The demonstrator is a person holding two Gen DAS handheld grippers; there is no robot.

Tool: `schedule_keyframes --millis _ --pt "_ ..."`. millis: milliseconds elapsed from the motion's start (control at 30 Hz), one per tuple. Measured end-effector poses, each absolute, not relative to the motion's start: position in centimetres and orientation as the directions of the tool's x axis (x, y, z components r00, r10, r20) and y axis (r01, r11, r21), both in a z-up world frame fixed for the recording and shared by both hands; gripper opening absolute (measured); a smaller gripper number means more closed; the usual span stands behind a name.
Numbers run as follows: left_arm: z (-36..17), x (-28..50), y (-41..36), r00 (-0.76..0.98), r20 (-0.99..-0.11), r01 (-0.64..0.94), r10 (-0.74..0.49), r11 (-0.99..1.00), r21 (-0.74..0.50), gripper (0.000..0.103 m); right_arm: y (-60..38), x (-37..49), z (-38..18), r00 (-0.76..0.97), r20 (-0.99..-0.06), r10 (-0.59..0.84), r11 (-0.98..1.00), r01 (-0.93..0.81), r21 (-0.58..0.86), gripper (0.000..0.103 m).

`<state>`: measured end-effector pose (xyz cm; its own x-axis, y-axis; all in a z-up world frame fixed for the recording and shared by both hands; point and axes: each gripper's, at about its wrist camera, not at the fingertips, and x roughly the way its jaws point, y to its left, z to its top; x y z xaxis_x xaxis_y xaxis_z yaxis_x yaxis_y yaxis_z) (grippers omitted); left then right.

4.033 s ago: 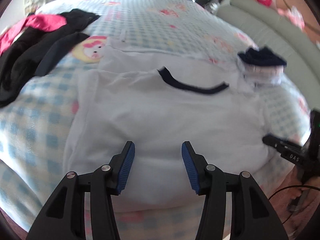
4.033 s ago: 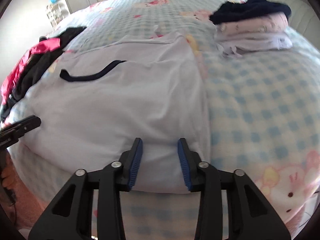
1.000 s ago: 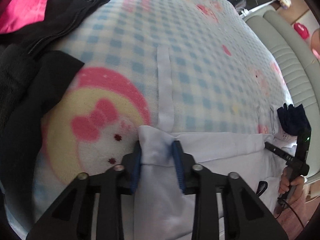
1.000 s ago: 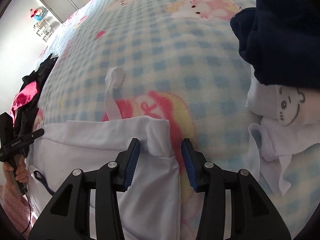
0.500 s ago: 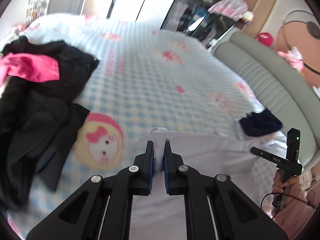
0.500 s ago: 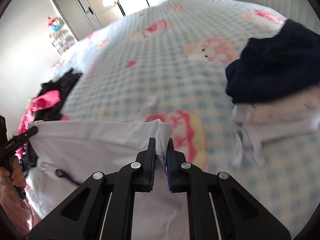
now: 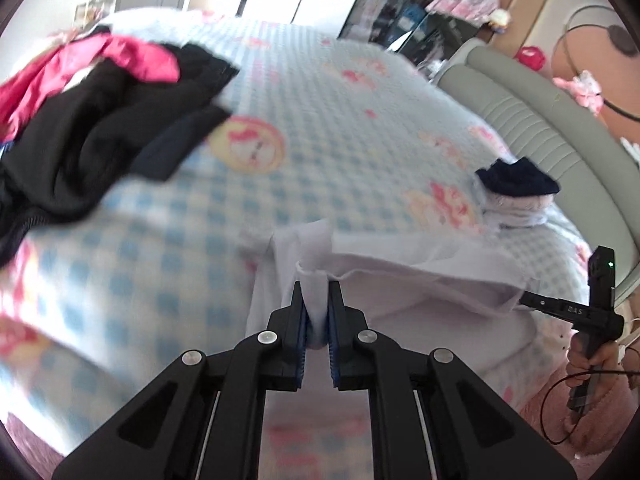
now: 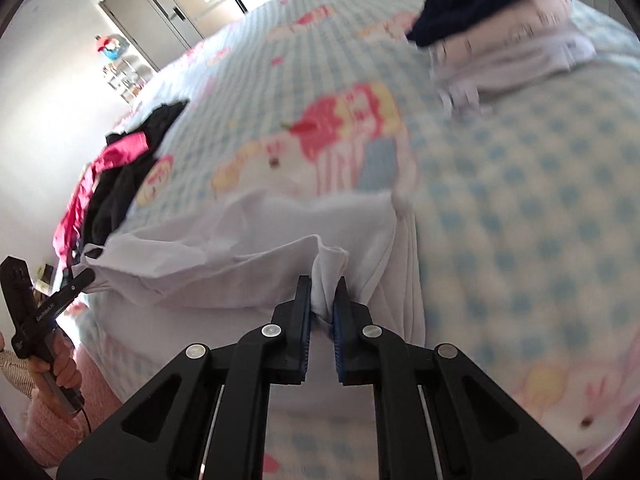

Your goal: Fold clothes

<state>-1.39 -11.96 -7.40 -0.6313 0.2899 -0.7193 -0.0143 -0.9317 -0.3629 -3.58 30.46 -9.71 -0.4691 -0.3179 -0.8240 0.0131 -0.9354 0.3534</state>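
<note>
The thin white cotton shirt (image 7: 420,280) hangs stretched between both tools so its edge folds over evenly. The left gripper (image 7: 318,320) and the right gripper (image 8: 322,312) are each clamped tight on a bunched corner.

Our two wrist cameras look down along each hand-held gripper, close above the bed (image 7: 360,152), sharing the white garment (image 8: 224,276) ahead.

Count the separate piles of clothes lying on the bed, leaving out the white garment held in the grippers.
2. A black and pink heap lies at the bed's left side; a folded stack topped by a dark navy piece sits at the right. More may lie out of frame.
</note>
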Motion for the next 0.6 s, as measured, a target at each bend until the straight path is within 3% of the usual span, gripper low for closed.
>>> schedule_keyframes --millis 200,267,400,600 --pt "-7.4 0.2 -14.0 -0.636 -0.693 0.026 0.338 -0.889 -0.458 0.014 30.1 -1.6 -8.8 -0.448 -0.839 -0.309 -0.943 0.028 0.332 0.012" --pt "-6.8 1.1 -15.2 -0.664 -0.647 0.034 0.374 -0.850 -0.526 0.028 30.5 -0.7 -7.4 -0.474 -0.823 -0.313 -0.941 0.037 0.336 0.016" --pt "-5.8 1.9 -17.2 -0.714 -0.560 0.040 0.421 -0.773 -0.633 0.032 31.1 0.3 -5.1 -0.521 -0.794 -0.313 -0.940 0.054 0.336 0.024" --pt "-6.2 -0.2 -14.8 -0.656 -0.644 0.039 0.395 -0.833 -0.551 0.032 31.0 -0.9 -4.3 -0.552 -0.778 -0.299 -0.940 0.032 0.339 0.025"
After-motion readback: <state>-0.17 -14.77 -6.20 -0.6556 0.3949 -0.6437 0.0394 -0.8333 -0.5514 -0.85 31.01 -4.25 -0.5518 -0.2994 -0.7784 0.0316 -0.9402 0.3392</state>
